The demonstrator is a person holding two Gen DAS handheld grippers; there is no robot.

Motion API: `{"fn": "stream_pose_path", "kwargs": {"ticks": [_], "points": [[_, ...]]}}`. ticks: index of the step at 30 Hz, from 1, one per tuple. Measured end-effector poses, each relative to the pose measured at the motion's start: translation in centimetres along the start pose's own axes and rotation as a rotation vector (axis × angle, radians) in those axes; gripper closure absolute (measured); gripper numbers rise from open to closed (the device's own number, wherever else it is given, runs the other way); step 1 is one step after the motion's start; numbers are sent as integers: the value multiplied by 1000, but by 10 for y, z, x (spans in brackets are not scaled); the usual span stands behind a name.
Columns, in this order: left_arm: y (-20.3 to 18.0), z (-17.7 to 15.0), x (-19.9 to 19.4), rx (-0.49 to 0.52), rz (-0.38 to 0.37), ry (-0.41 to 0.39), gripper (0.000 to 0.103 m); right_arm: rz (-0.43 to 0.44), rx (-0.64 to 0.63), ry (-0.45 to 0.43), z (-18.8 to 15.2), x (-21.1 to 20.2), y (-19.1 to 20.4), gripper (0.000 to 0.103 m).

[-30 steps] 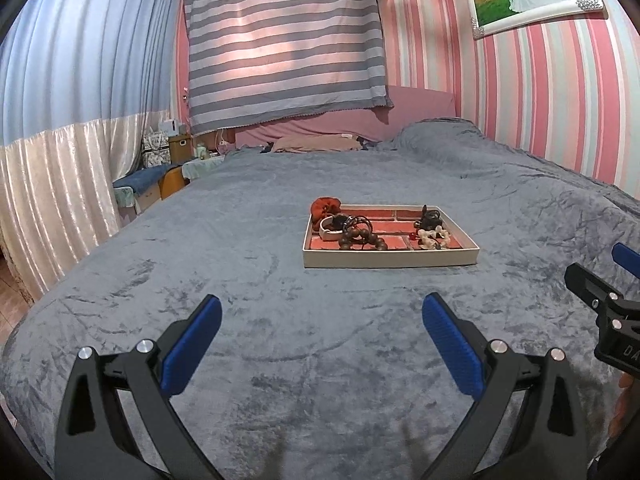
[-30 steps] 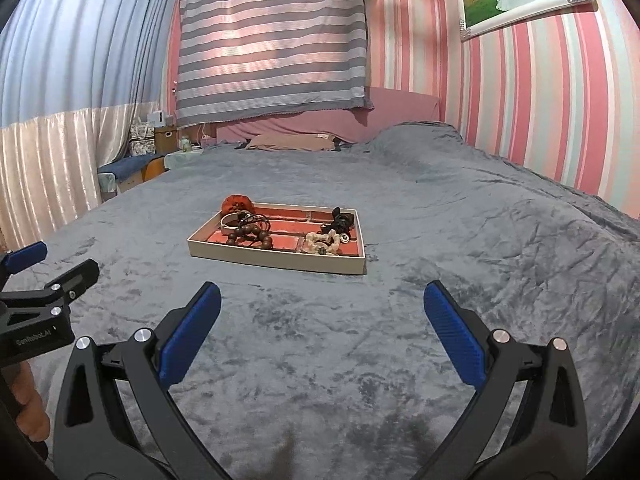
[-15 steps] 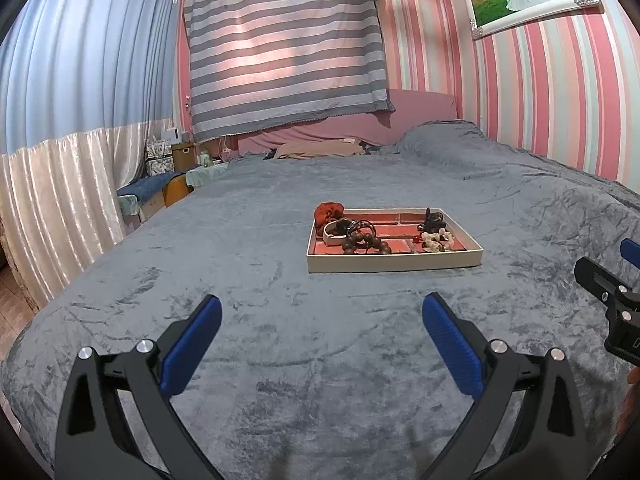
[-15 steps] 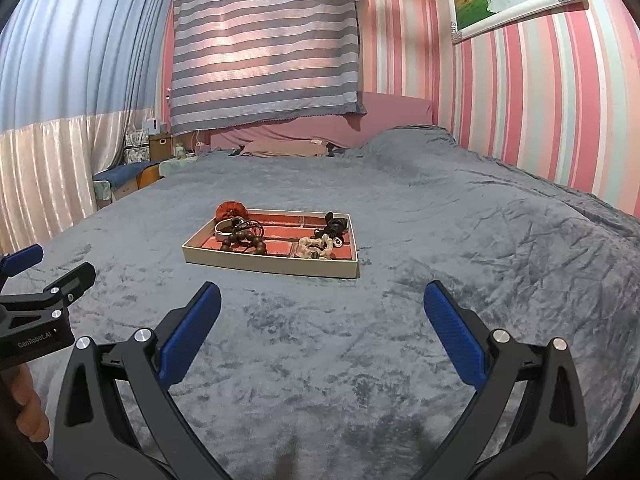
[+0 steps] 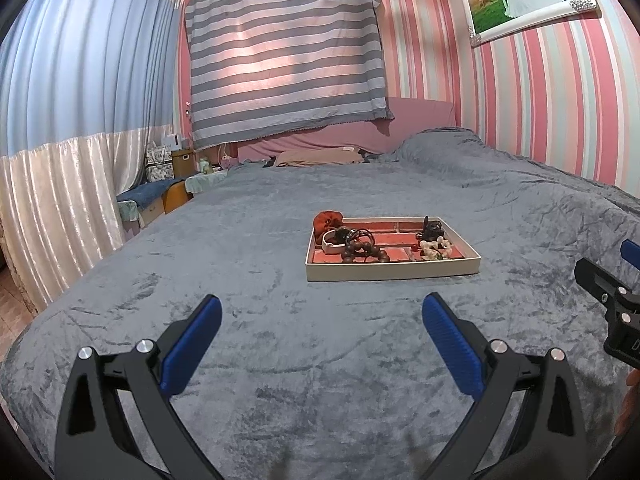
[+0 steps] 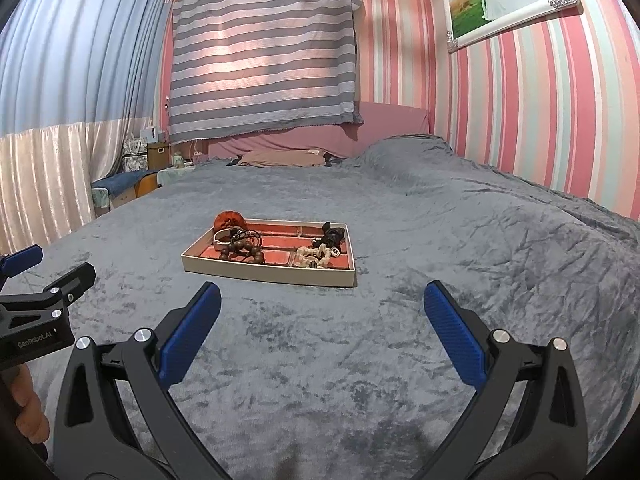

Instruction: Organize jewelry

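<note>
A shallow cream tray (image 5: 392, 271) (image 6: 264, 273) with a red divided floor lies on the grey bedspread. In it are a brown bead bracelet (image 5: 362, 251) (image 6: 242, 249), a white bangle (image 5: 331, 241), a rust-red fabric piece (image 5: 328, 221) (image 6: 229, 220), a black item (image 5: 430, 231) (image 6: 332, 235) and a pale bead piece (image 5: 435, 249) (image 6: 314, 258). My left gripper (image 5: 322, 322) hangs open well short of the tray, nothing between its blue pads. My right gripper (image 6: 322, 312) is open too, just short of the tray's near edge.
The grey bedspread (image 5: 260, 272) stretches wide around the tray. A pink headboard and a pillow (image 5: 320, 157) lie at the far end. Shiny curtains (image 5: 48, 196) and cluttered low furniture (image 5: 160, 184) stand left. A person's hand (image 6: 28, 404) holds the left gripper's body.
Both cameras have tilted up a little, so the tray sits slightly higher and farther in view. Neither gripper's jaws have changed.
</note>
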State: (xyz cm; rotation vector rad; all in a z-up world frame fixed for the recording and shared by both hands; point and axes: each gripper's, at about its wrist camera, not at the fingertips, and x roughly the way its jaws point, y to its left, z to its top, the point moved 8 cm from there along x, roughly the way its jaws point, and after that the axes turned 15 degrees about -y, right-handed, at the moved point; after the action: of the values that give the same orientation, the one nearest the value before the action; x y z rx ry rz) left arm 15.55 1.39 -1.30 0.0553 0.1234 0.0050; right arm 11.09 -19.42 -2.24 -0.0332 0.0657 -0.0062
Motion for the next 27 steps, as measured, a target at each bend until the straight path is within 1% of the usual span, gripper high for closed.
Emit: {"fn": "stream_pose_path", "kwargs": {"ticks": [5,19,27], "points": [[0,1,2,1,-1,-7,5,-4,-4,-15,3,-2,0,4],[-1,5,1,6,2,-31,5,-4,-3,-18,3,-2,0,4],[-3,4,0,9,-5,-26,5,-6,0,-16,3,-1,0,4]]}}
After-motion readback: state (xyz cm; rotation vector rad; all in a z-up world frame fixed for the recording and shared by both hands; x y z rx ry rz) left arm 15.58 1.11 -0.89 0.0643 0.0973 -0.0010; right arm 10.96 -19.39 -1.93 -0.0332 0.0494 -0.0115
